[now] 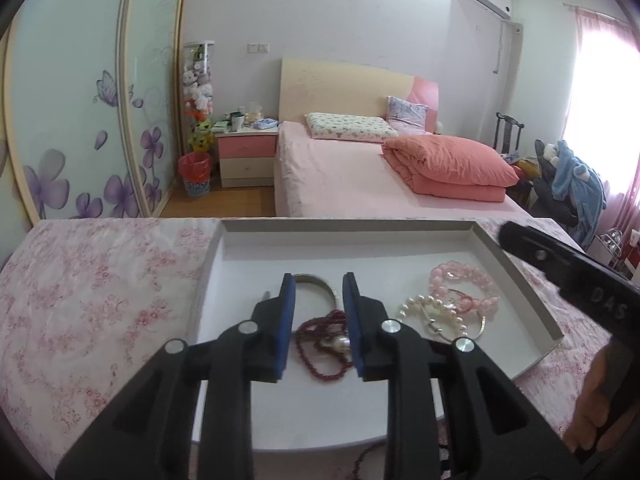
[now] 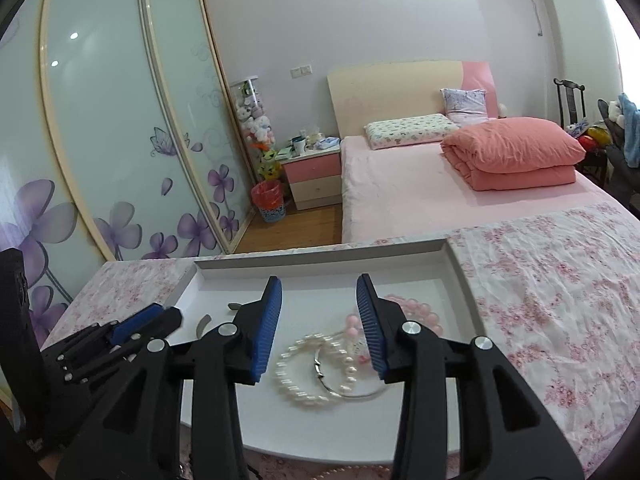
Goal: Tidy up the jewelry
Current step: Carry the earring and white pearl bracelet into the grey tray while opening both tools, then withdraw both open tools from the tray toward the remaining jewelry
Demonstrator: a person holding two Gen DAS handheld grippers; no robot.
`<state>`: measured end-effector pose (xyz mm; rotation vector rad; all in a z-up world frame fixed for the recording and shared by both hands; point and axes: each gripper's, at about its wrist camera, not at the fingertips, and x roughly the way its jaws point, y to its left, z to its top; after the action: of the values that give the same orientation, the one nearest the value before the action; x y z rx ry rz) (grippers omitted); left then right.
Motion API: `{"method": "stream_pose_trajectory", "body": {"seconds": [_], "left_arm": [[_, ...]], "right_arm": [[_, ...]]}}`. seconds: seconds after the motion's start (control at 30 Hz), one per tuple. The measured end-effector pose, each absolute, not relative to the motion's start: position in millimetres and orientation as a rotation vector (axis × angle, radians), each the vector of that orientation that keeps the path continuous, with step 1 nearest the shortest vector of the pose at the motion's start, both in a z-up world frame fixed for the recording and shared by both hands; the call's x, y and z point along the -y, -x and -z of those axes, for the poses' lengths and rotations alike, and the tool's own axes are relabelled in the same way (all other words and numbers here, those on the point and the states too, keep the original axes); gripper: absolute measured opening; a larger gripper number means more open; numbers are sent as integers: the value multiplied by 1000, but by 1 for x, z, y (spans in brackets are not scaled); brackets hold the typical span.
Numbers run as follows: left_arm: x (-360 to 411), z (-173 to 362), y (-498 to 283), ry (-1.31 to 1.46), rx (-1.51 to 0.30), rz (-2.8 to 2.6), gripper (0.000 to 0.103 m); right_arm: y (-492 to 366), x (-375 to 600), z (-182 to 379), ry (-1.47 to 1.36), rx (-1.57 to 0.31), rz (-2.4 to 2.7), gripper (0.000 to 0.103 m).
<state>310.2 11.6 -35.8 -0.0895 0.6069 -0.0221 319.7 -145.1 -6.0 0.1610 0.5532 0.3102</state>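
Observation:
A white shallow tray [image 1: 516, 280] lies on a pink floral cloth and holds jewelry. In the left wrist view a dark red bead necklace [image 1: 320, 344] lies between my open left gripper's [image 1: 319, 286] blue pads, with a metal bangle [image 1: 316, 280] behind. A white pearl bracelet [image 1: 436, 312], a silver bangle [image 1: 480, 324] and a pink bead bracelet [image 1: 464, 280] lie to the right. My right gripper [image 2: 319, 290] is open above the pearl bracelet [image 2: 308, 372], silver bangle [image 2: 352, 394] and pink beads [image 2: 420, 312]. The tray's far rim [image 2: 320, 258] shows there too.
The cloth-covered table [image 1: 100, 300] fronts a pink bed [image 1: 352, 184] with a folded orange quilt [image 1: 452, 164]. A nightstand [image 1: 246, 152], a bin [image 1: 195, 176] and floral wardrobe doors [image 1: 80, 120] stand left. Bead strands lie by the tray's near edge [image 2: 352, 470].

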Motion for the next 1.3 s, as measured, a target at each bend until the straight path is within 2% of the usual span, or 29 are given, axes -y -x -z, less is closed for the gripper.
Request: {"method": "stream_pose_trajectory", "body": {"seconds": [0.8, 0.9, 1.3], "left_arm": [[-34, 41, -244, 129, -661, 0, 26], [-33, 42, -226, 134, -664, 16, 32], [-7, 64, -182, 89, -775, 124, 38]], "right_arm": [[-280, 164, 23, -136, -613, -289, 40], [-265, 167, 25, -118, -621, -292, 40], [-211, 181, 50, -42, -744, -289, 41]]}}
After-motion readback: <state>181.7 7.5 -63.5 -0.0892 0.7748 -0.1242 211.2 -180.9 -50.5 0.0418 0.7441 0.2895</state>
